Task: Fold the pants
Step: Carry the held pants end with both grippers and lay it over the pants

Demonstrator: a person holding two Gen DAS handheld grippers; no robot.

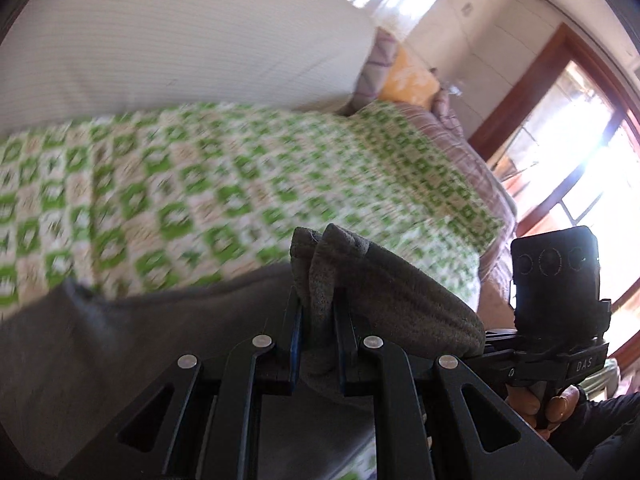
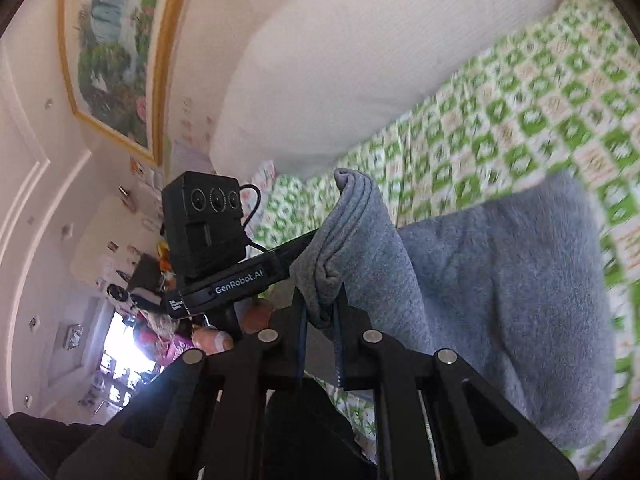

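Both tongs, left (image 1: 318,320) and right (image 2: 322,312), pinch the gray pants (image 2: 500,280).

There was one pair of gray pants (image 2: 500,280), two grippers, left (image 1: 318,320) and right (image 2: 322,312), one green and white blanket (image 1: 240,184), one big white pillow (image 1: 180,40), one framed picture (image 2: 112,48), and one window (image 1: 580,152).

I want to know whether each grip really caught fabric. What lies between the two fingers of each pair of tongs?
In both wrist views, bunched grey pants fabric fills the gap: a folded edge in the left tongs, a ribbed edge in the right tongs.
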